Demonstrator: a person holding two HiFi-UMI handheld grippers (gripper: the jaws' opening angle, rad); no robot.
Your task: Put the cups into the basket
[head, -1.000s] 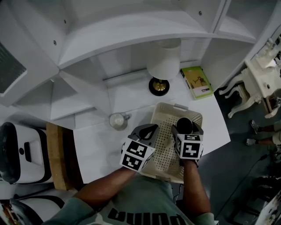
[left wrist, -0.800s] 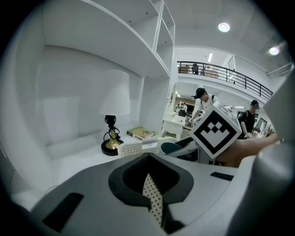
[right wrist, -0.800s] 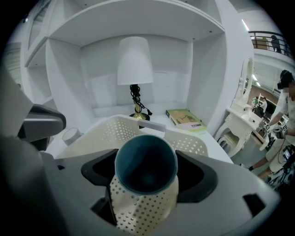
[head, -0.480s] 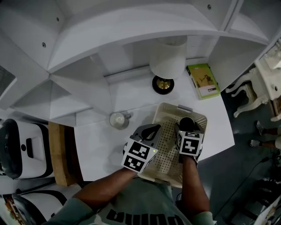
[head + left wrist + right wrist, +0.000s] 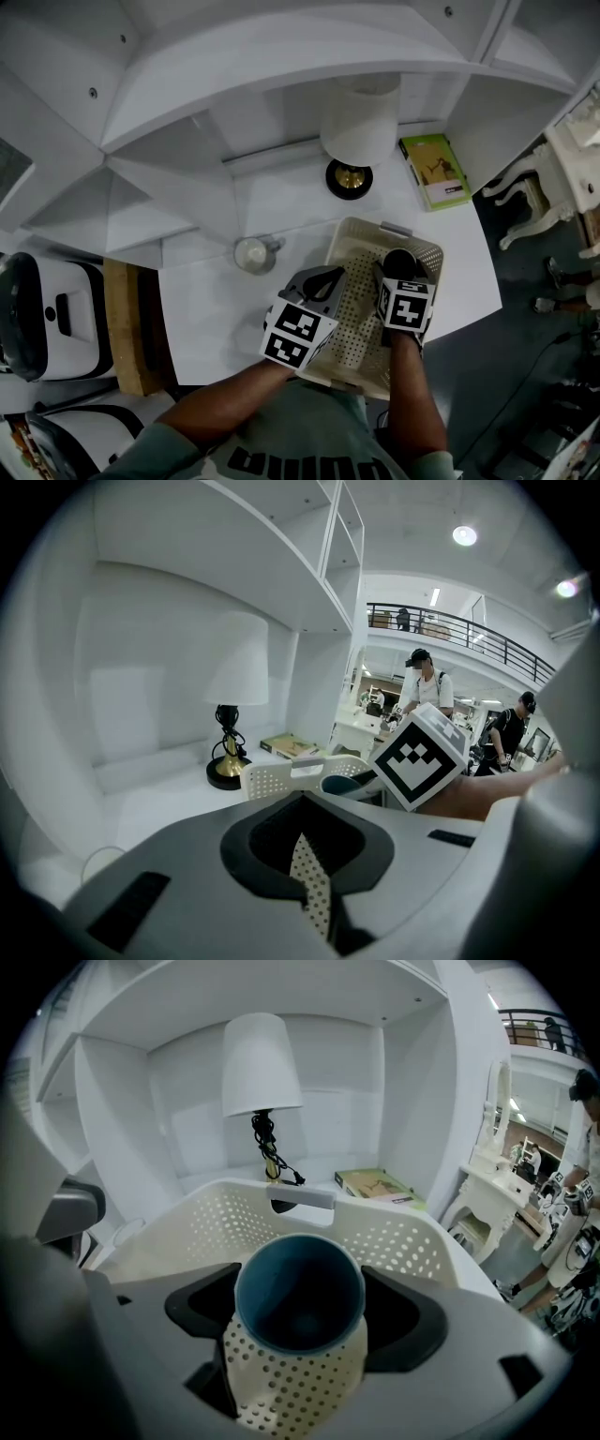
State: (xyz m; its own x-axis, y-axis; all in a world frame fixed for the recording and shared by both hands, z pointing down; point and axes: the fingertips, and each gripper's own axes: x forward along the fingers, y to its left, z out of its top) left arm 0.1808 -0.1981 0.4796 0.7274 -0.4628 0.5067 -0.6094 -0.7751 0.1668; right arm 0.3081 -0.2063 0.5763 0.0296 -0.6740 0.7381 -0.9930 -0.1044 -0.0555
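A cream perforated basket (image 5: 367,228) stands on the white table near its front edge. My right gripper (image 5: 400,268) is over the basket's right half, shut on a dark blue cup (image 5: 399,262). The right gripper view shows that cup (image 5: 300,1283) upright between the jaws, with the basket's floor below and its far wall (image 5: 403,1237) behind. My left gripper (image 5: 320,279) is at the basket's left wall. Its jaws are closed on a strip of that wall (image 5: 309,892). A clear cup (image 5: 250,255) sits on the table left of the basket.
A lamp with a white shade (image 5: 359,122) stands behind the basket. A green book (image 5: 433,172) lies at the back right. Shelves overhang the table's back. The table's edge runs just right of the basket. A wooden board (image 5: 117,328) sits to the left.
The view has shifted slightly. Both grippers, the blue cup and the basket stay almost where they were.
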